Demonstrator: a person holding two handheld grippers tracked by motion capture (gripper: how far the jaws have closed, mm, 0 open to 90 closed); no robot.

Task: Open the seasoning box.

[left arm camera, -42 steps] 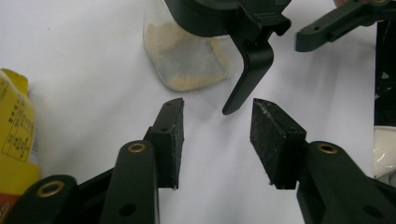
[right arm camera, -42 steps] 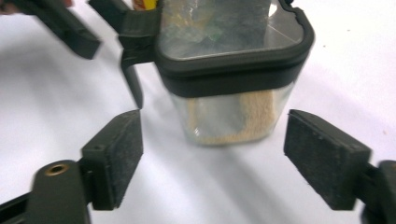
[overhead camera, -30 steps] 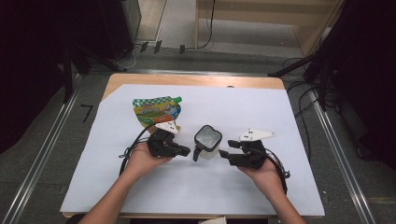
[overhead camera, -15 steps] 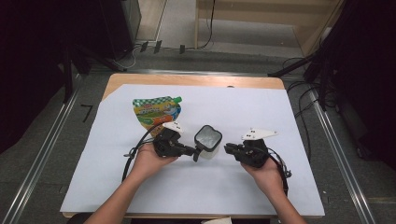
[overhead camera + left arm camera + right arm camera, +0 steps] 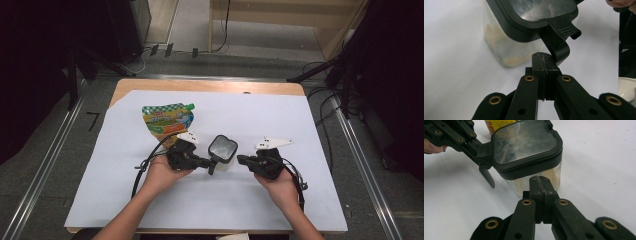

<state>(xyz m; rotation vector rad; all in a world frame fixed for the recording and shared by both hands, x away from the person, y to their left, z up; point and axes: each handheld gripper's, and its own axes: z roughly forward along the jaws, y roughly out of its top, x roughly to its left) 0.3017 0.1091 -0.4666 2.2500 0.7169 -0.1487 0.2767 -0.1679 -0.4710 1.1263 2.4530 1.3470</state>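
A clear square container [image 5: 222,150] with a black lid [image 5: 524,142] stands mid-table with pale powder inside. Left gripper [image 5: 212,166] is shut, nothing between its pads. Its tips [image 5: 543,56] rest against the lid's hanging black latch [image 5: 560,41]. Right gripper [image 5: 240,159] sits on the container's other side. Its jaws have just been closing and stand shut on nothing, tips [image 5: 540,180] at the clear wall [image 5: 555,173] below the lid. In the right gripper view, the left gripper [image 5: 477,146] meets the latch tab.
A green and yellow pouch [image 5: 167,121] lies flat just behind the left gripper. A white sheet [image 5: 310,130] covers the wooden table [image 5: 210,86]. Dark floor, metal rails and cables surround the table.
The right gripper's jaws have closed beside the container. The left gripper has edged slightly right, to the latch. Container and pouch have stayed put.
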